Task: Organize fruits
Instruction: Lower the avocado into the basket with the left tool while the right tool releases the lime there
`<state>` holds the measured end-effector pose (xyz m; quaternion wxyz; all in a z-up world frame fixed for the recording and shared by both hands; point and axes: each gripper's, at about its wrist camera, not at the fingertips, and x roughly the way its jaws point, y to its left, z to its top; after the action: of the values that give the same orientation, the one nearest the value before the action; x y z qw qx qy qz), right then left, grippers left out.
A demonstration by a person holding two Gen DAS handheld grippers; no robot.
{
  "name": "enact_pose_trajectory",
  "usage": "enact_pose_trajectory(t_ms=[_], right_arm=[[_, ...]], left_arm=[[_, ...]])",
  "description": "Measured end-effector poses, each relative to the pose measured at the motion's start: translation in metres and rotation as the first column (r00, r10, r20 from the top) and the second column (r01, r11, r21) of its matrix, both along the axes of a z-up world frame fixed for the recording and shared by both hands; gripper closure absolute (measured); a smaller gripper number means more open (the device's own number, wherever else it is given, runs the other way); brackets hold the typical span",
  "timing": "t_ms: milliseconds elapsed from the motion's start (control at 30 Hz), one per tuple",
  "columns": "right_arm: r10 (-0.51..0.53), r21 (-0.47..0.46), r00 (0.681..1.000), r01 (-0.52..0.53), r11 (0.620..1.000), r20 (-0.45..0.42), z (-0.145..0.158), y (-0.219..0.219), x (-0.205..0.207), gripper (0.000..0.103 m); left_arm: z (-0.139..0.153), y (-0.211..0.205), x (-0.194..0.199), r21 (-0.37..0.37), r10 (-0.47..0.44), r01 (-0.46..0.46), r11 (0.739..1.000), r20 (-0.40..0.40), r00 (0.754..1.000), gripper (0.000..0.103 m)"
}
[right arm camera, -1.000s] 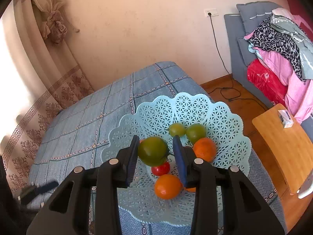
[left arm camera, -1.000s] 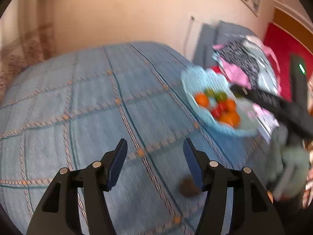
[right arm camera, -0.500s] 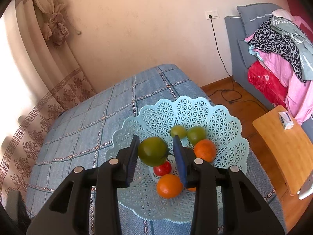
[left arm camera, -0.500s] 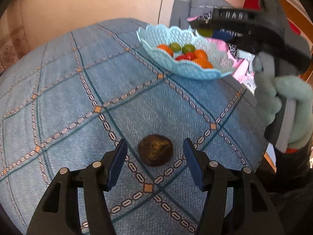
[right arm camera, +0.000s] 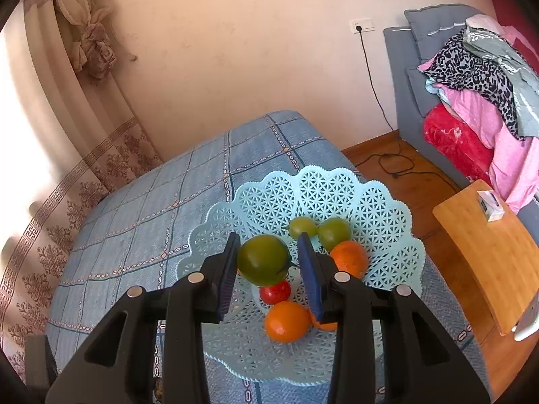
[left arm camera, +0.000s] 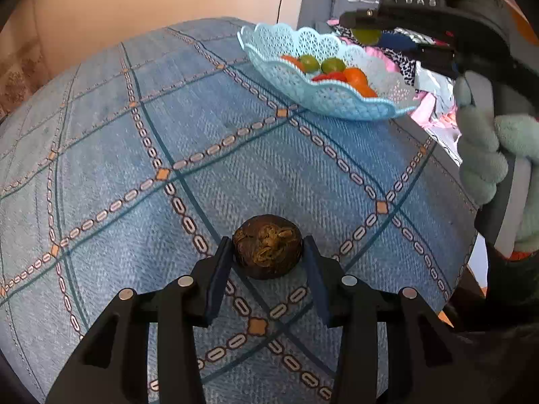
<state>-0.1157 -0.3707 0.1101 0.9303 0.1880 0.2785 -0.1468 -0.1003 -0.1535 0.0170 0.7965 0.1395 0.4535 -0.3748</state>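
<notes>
The left gripper points steeply down at the blue checked bed, and its jaws are closing around a dark brown, wrinkled fruit that sits on the cover. The fruit lies dead centre between the blue pads, at 12 o'clock from the gripper and right at the tips; both pads look to be at its sides or just shy of them, so a firm grip cannot be confirmed. The fruit is roundish and slightly flattened, with no real long axis, so the angle of approach matters little.

The right gripper is narrow and clamped on a green fruit, held in the air above the pale blue lattice basket. In the basket are two smaller green fruits, oranges and a red tomato.

Seen from the left wrist, the basket stands at about 1 o'clock, well apart from the brown fruit, near the far edge of the bed, with the right gripper and a gloved hand above and beside it. Once gripped, the brown fruit would likely need lifting and carrying up and to the right to join the others, with the left hand plainly the nearer one
</notes>
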Motion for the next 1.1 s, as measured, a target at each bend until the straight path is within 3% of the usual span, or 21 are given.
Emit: enact_pose_trajectory(t_ms=[533, 1100], right_arm=[[-0.026, 0.019, 1.000, 0.026, 0.999, -0.016, -0.004, -0.010, 0.001, 0.067], [-0.048, 0.042, 0.998, 0.050, 0.998, -0.038, -0.011, -0.018, 0.004, 0.067]], left_arm=[[0.072, -0.041, 0.021, -0.104, 0.003, 0.015, 0.994, 0.173, 0.985, 0.060], [0.073, -0.081, 0.044, -0.141, -0.016, 0.045, 0.989, 0.200, 0.980, 0.060]])
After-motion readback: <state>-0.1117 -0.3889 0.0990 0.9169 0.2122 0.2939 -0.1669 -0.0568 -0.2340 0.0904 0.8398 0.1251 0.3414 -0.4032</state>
